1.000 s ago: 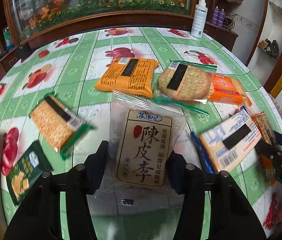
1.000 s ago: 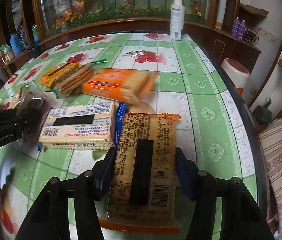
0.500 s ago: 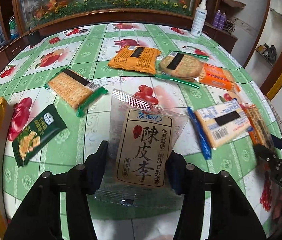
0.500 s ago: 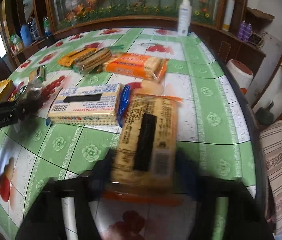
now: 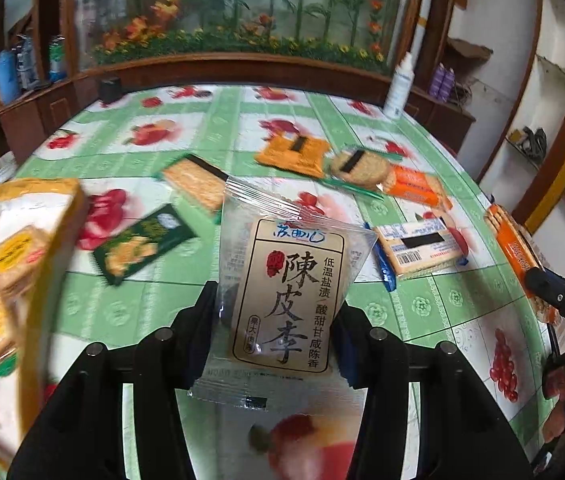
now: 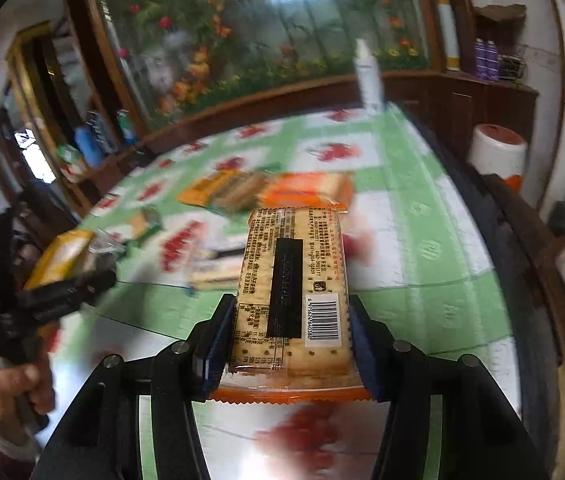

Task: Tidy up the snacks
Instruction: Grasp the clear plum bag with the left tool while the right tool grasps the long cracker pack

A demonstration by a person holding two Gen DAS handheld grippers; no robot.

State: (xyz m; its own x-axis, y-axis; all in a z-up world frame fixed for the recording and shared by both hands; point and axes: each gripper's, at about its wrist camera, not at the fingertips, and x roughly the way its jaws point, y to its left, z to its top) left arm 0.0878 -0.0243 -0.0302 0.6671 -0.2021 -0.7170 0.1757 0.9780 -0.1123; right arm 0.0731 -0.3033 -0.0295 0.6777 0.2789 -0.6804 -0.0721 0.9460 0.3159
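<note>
My left gripper point(image 5: 276, 316) is shut on a clear plum candy packet point(image 5: 286, 292) with a beige Chinese label, held above the table. My right gripper point(image 6: 288, 332) is shut on an orange-edged cracker pack point(image 6: 294, 288), also lifted. It shows at the right edge of the left wrist view point(image 5: 512, 244). On the green fruit-print table point(image 5: 210, 128) lie a green-wrapped cracker pack point(image 5: 194, 184), a dark green packet point(image 5: 142, 244), an orange packet point(image 5: 294, 154), a round cracker pack point(image 5: 358, 166), an orange biscuit pack point(image 5: 416, 186) and a white-blue pack point(image 5: 420, 248).
A yellow bag of snacks point(image 5: 6, 280) stands at the table's left edge. A white spray bottle point(image 5: 398, 88) stands at the far right of the table. A wooden cabinet with flower-painted glass point(image 5: 242, 20) backs the table. A white bin point(image 6: 498, 152) stands on the floor right of the table.
Both grippers have lifted their packs higher above the table. The left view has swung left, bringing the yellow bag closer. The right view has tilted up and is blurred by motion.
</note>
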